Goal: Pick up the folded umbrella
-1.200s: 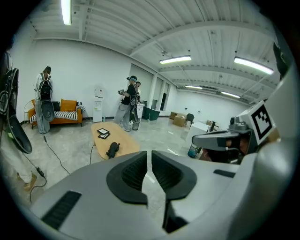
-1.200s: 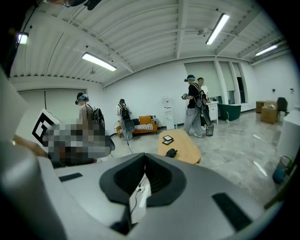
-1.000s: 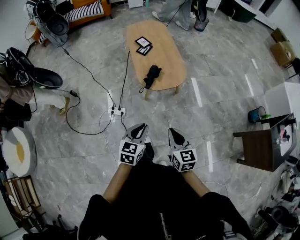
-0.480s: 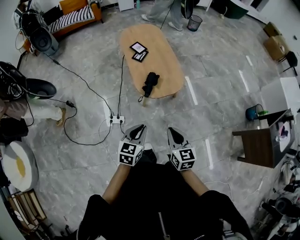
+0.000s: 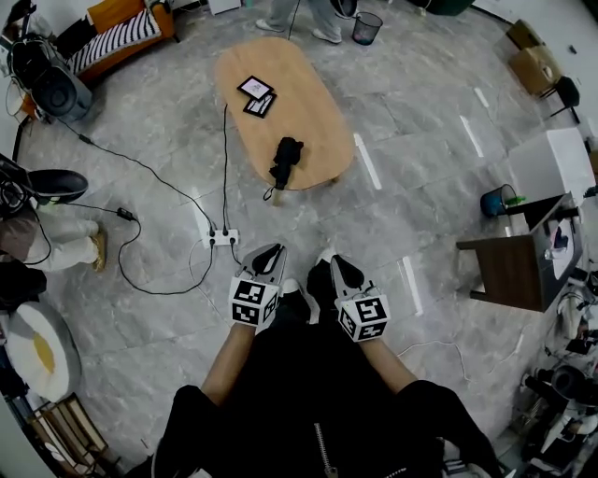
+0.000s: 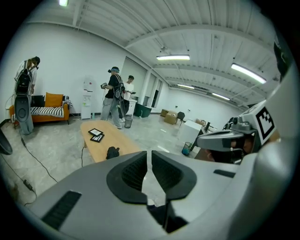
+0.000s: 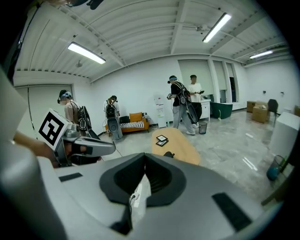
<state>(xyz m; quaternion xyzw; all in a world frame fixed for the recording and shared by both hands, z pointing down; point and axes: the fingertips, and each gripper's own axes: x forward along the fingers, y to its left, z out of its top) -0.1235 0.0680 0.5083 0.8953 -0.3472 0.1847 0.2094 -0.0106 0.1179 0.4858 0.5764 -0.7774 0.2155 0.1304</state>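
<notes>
We stand in an open room with a grey marble-tile floor (image 5: 420,168), looking down at an oval wooden table (image 5: 304,98) ahead of us. A dark side table (image 5: 509,271) stands off to the right, and an orange sofa (image 5: 121,21) sits at the far left. On the oval table, the folded umbrella (image 5: 284,159), black, lies near the end closest to us, well apart from both tools. Two dark framed cards (image 5: 256,93) lie further along the tabletop. A white power strip (image 5: 220,237) with black cables rests on the floor between us and the table. Our left gripper (image 5: 271,252) has its jaws closed on nothing. Our right gripper (image 5: 338,265) is likewise closed and empty, just beside it.
</notes>
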